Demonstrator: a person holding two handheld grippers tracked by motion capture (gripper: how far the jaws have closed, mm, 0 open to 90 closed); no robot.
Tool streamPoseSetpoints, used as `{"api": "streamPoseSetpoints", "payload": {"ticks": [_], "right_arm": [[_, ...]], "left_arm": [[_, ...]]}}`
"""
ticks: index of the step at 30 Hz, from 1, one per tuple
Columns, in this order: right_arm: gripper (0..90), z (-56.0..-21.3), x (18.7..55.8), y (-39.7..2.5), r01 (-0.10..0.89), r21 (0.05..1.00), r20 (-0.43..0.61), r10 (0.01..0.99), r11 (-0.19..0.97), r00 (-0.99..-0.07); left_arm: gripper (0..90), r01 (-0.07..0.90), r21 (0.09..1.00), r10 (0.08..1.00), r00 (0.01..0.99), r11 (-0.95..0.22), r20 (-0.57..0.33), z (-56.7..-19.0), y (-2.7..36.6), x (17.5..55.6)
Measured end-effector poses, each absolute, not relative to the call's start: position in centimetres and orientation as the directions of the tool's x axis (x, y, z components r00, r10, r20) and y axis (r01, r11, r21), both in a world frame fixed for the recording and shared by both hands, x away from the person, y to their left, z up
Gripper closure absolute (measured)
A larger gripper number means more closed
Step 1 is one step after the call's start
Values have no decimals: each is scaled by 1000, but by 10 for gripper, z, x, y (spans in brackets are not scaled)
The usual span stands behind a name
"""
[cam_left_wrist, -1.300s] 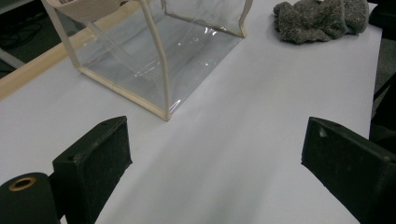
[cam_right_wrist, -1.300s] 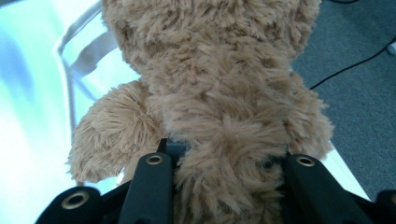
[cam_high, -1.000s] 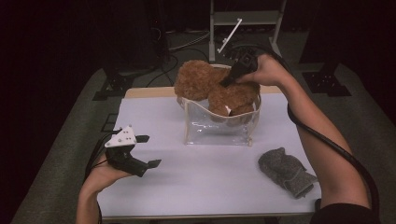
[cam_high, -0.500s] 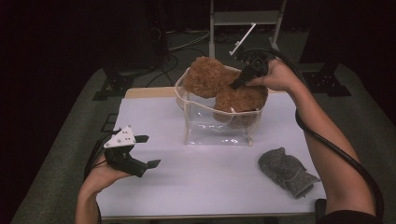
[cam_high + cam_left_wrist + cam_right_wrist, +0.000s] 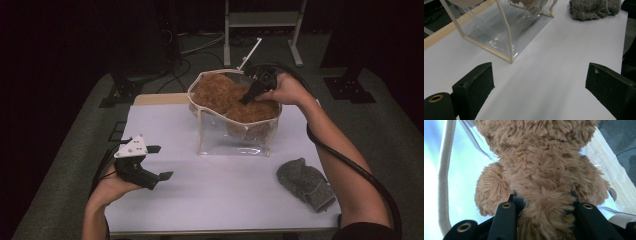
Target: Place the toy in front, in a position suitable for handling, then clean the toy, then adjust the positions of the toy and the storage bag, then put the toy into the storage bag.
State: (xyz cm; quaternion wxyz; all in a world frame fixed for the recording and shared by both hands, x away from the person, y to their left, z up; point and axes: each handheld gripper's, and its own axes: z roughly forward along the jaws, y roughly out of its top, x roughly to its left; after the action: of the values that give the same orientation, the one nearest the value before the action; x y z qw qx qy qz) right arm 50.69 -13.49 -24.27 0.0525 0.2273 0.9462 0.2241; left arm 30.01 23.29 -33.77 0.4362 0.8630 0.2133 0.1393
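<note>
A brown plush bear (image 5: pixel 225 97) sits in the top of a clear bag with cream trim (image 5: pixel 235 137) at the back middle of the white table (image 5: pixel 220 195). My right gripper (image 5: pixel 248 96) reaches into the bag's mouth from the right and is shut on the bear. In the right gripper view the fur (image 5: pixel 541 170) bulges between its two jaws (image 5: pixel 544 202). My left gripper (image 5: pixel 160 162) hovers open over the table's left side, with nothing between its jaws (image 5: pixel 539 82). The bag's lower corner (image 5: pixel 499 30) lies ahead of it.
A grey knitted item (image 5: pixel 306 183) lies on the table's right front, also far off in the left gripper view (image 5: pixel 594 8). A wooden strip (image 5: pixel 160 98) runs along the table's back edge. Stands and cables crowd the dark floor behind.
My right gripper has come down with the bear, which has sunk from above the bag's rim into the bag. The left gripper has stayed in place.
</note>
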Motion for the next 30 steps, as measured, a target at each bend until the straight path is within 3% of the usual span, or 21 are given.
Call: {"api": "streamPoseSetpoints", "payload": {"ticks": [16,30], "right_arm": [[643,-245,509,-136,405,452,10,450,795,-893],[635,-274,520,-125,419,406,32,446,812,-895]], "left_arm": [[72,242,806,482,874,-539,59,-336,231,297],[72,246,812,489,870,-530,55,-336,236,296]]}}
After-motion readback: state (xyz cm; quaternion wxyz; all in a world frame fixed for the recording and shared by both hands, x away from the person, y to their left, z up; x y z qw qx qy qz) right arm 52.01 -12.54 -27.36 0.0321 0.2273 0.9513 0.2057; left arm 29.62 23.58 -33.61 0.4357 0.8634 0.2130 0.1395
